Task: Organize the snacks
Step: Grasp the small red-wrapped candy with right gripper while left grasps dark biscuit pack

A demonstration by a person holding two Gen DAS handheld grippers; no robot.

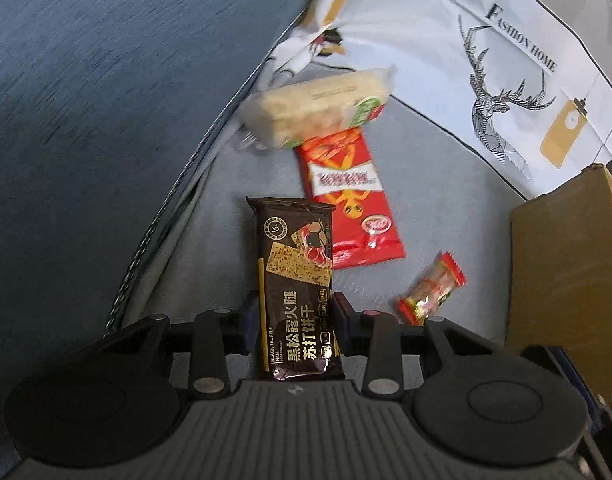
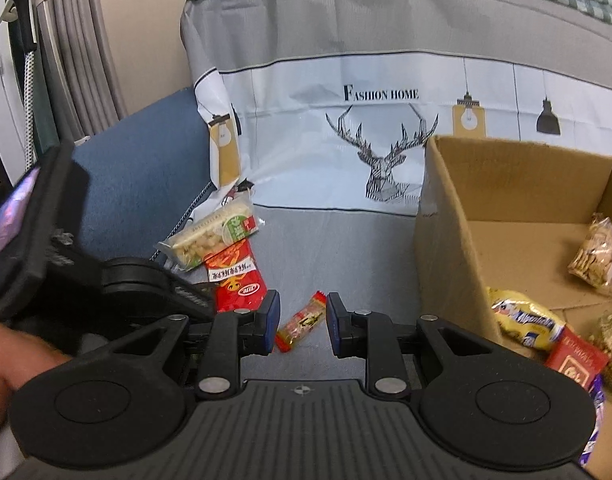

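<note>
My left gripper [image 1: 294,324] is shut on a dark brown black-truffle cracker pack [image 1: 296,280], held above the grey cloth. Beyond it lie a red snack pack [image 1: 350,196], a pale rice-cake pack [image 1: 314,108] and a small red-ended candy [image 1: 432,290]. My right gripper [image 2: 301,320] is open, its blue pads on either side of the small candy [image 2: 302,320] on the cloth. The red pack [image 2: 236,276] and the pale pack [image 2: 210,236] lie to its left. The cardboard box [image 2: 446,240] stands to the right and holds several snacks.
A grey and white "Fashion Home" deer cloth [image 2: 378,120] covers the surface and the backrest. A blue cushion [image 2: 146,168] lies at the left. The left gripper's body [image 2: 66,264] fills the left of the right wrist view. The box's wall [image 1: 566,280] is at the right.
</note>
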